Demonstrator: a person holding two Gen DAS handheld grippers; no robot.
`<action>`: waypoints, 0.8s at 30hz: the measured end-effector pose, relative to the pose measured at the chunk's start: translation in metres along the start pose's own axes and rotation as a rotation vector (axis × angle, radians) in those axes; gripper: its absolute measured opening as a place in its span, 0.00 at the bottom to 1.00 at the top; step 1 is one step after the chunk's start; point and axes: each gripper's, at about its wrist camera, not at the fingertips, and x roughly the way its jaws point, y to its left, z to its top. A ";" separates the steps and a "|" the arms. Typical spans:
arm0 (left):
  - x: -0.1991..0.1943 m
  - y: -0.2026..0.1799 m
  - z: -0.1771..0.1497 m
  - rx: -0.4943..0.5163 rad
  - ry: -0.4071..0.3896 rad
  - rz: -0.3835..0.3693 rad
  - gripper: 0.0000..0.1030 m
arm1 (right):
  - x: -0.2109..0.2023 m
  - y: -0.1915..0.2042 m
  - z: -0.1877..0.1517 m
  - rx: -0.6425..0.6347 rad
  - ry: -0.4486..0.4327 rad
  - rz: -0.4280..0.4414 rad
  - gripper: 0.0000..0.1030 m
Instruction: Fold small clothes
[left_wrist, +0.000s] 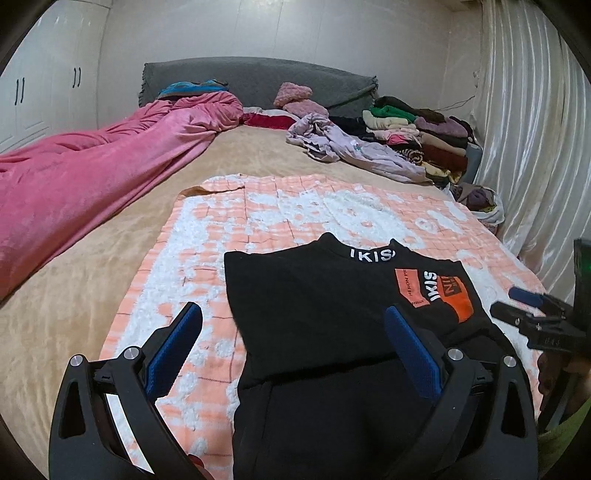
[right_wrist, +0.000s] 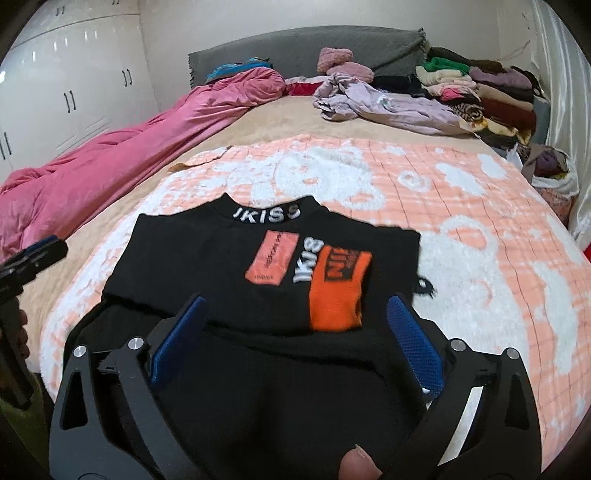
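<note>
Left wrist view: a black top (left_wrist: 325, 314) lies on a peach-and-white blanket (left_wrist: 229, 229) spread over a bed (left_wrist: 74, 314), its left side already folded in over the chest and its printed collar facing away. The left hand-held gripper (left_wrist: 293, 347) hovers above the garment with jaws wide apart and empty; the right hand-held gripper (left_wrist: 517, 306) shows at the frame's edge.

Right wrist view: the right hand-held gripper (right_wrist: 295, 328) hangs over the top's (right_wrist: 207, 258) lower part, jaws spread and holding nothing. The fold looks partly done, with the right side and the bottom half seemingly left. An unfolded lilac garment (right_wrist: 388, 103) waits beside a stack (right_wrist: 491, 96) of folded clothes.
</note>
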 end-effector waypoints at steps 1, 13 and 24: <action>-0.001 0.000 -0.001 -0.003 -0.001 -0.001 0.96 | -0.003 -0.001 -0.002 0.004 -0.003 0.002 0.89; -0.030 0.004 -0.023 -0.032 0.021 0.012 0.96 | -0.038 -0.018 -0.027 0.067 -0.016 0.011 0.90; -0.064 0.020 -0.035 -0.076 0.014 0.046 0.96 | -0.069 -0.026 -0.034 0.094 -0.043 0.031 0.90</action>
